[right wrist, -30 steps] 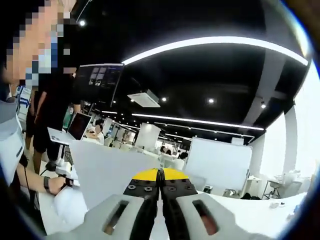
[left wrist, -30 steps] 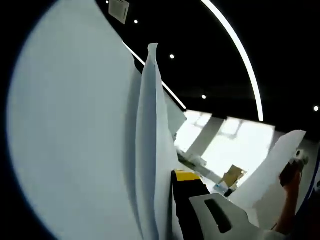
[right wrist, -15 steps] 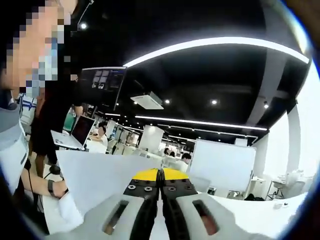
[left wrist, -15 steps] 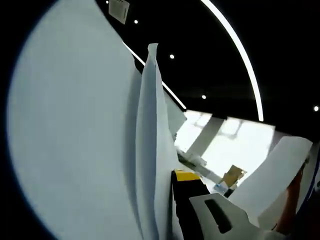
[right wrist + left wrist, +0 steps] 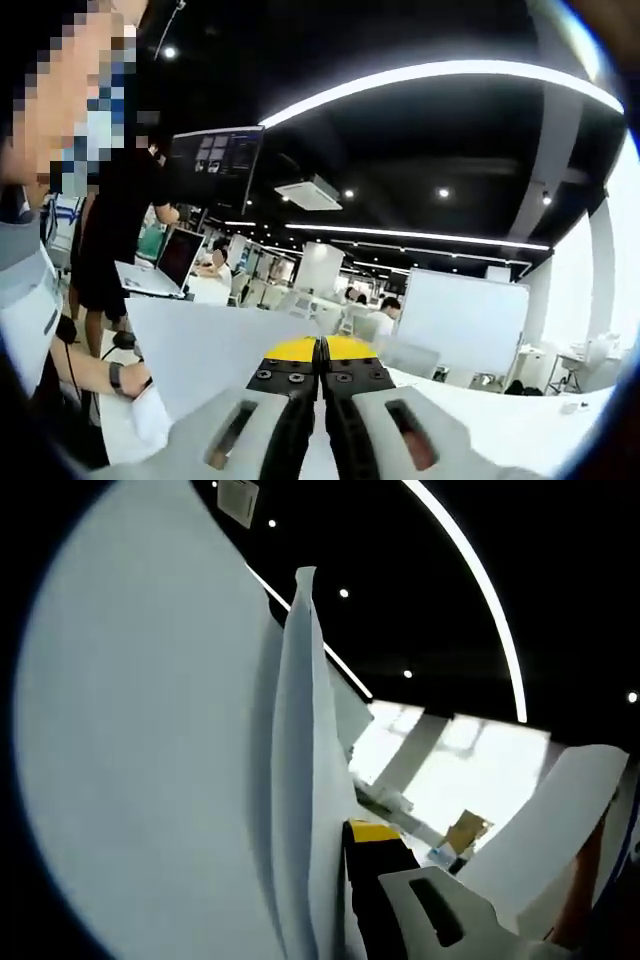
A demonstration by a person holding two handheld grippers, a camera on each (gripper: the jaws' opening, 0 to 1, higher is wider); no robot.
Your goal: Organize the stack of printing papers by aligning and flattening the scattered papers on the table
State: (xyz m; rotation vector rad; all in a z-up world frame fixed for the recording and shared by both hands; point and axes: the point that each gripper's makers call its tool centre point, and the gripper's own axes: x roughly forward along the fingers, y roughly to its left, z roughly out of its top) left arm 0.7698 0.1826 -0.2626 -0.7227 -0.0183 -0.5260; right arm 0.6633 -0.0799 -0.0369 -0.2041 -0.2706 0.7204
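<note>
Paper fills the left of the left gripper view: a bundle of white sheets [image 5: 150, 760] stands on edge, several edges fanned out and not yet flush, rising from where the left gripper [image 5: 345, 900] sits at the bottom. One jaw shows to the right of the sheets; the other is behind the paper, so whether the jaws are clamped on the bundle cannot be told, though that looks likely. Far right in that view a curled sheet [image 5: 555, 820] bends over beside a person's arm [image 5: 585, 880].

In the right gripper view a sheet [image 5: 205, 355] slopes up from the lower left to the right gripper [image 5: 320, 400], whose jaws are pressed together with paper seemingly pinched between them. A hand with a wristband [image 5: 125, 378] sits at the sheet's far corner.

Judgement: the papers are lifted for squaring up. To do it well, both grips should ease just enough for the sheets to slide, then the lower edges get tapped on the table until flush, before laying the stack flat.

Both cameras look upward, so the table and the lower edges are out of sight, and the sheet count is unclear
</note>
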